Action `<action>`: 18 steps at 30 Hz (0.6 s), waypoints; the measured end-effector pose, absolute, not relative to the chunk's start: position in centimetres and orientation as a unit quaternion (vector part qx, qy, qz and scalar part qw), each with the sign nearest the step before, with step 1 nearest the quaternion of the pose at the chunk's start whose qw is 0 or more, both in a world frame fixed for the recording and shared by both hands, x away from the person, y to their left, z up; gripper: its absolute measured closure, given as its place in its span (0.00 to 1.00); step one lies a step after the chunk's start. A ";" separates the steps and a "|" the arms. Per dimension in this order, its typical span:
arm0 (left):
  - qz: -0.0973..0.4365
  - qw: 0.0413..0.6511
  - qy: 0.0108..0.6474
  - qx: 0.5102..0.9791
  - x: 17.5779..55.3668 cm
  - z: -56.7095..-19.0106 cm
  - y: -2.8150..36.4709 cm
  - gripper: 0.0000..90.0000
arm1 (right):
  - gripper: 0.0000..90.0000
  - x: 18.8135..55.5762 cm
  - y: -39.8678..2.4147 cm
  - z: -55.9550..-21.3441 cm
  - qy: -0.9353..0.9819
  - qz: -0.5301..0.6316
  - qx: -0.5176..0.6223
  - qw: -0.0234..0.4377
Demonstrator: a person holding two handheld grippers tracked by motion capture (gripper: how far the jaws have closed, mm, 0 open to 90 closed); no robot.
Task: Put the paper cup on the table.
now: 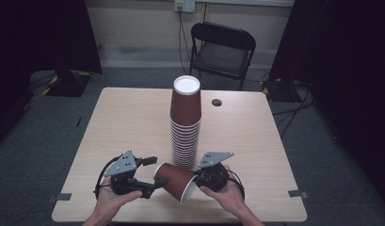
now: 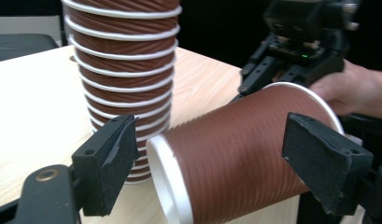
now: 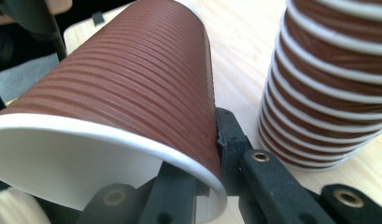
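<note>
Pinching the loose cup's (image 1: 177,181) rim, one jaw inside its mouth, the right gripper (image 1: 210,175) holds it sideways near the stack (image 1: 185,125), while the open left gripper (image 2: 216,154) should close squarely around its base without crushing.

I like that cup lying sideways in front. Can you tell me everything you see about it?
The cup is brown ribbed paper with a white rim, white inside and a white base. It lies on its side in front of the stack. The right gripper pinches its rim, one jaw inside the mouth and one outside. The left gripper is open, its jaws either side of the base end.
</note>
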State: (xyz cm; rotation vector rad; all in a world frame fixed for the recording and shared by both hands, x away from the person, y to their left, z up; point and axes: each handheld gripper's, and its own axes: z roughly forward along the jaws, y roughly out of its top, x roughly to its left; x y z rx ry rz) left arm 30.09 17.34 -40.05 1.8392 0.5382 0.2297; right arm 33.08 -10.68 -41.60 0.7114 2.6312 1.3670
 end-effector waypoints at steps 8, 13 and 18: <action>0.091 0.546 0.193 0.810 29.6 -40.9 16.4 0.19 | 0.96 33.6 -10.5 -41.9 0.881 0.414 0.229 0.017; 0.075 0.528 0.164 0.830 29.2 -41.0 15.7 0.20 | 0.96 33.9 -10.4 -42.1 0.887 0.401 0.230 -0.006; 0.068 0.510 0.130 0.848 28.8 -41.3 15.1 0.19 | 0.96 34.0 -10.0 -42.2 0.897 0.380 0.223 -0.032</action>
